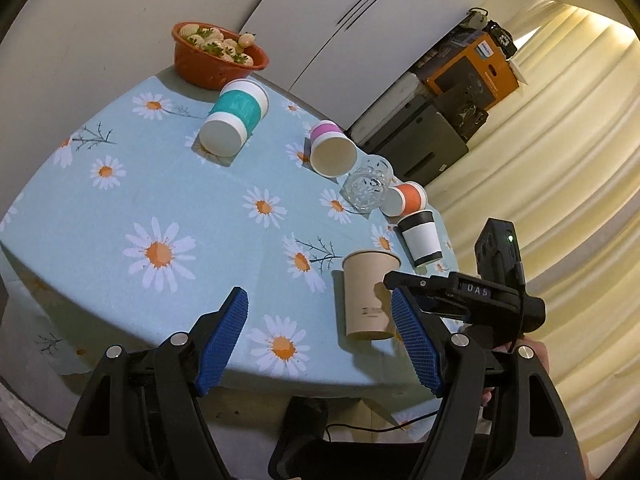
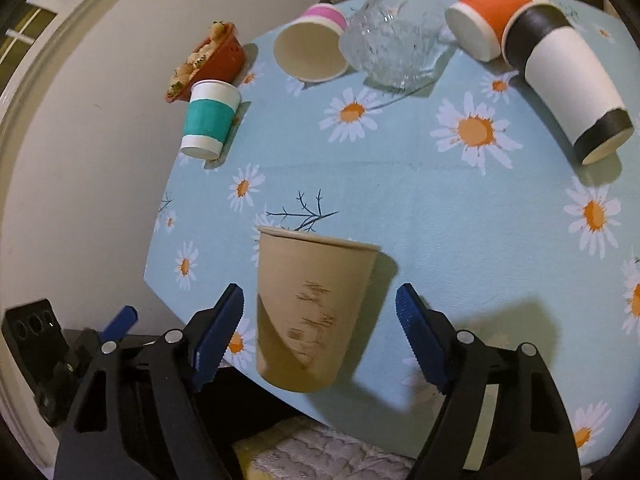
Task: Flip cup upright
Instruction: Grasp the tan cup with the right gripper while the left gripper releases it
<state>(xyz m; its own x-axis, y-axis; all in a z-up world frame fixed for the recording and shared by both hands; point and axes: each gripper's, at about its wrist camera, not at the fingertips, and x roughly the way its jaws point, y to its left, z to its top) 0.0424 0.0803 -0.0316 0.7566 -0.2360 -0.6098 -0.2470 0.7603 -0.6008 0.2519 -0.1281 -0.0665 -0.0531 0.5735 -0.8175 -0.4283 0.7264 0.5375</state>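
Note:
A tan paper cup (image 2: pixel 312 308) stands upright near the table's front edge, between the blue pads of my right gripper (image 2: pixel 320 300), which is open and does not touch it. It also shows in the left wrist view (image 1: pixel 370 296), just left of the right gripper's body (image 1: pixel 472 292). My left gripper (image 1: pixel 320 308) is open and empty above the front edge, left of the cup. Several other paper cups lie on their sides: teal (image 1: pixel 236 120), pink (image 1: pixel 330 148), orange (image 1: pixel 406 198) and black-and-white (image 1: pixel 420 236).
A clear glass cup (image 1: pixel 368 186) lies among the fallen cups. A red bowl of food (image 1: pixel 218 54) sits at the far edge by the wall. The daisy tablecloth (image 1: pixel 160 200) covers the table. Boxes (image 1: pixel 472 68) and curtains stand beyond it.

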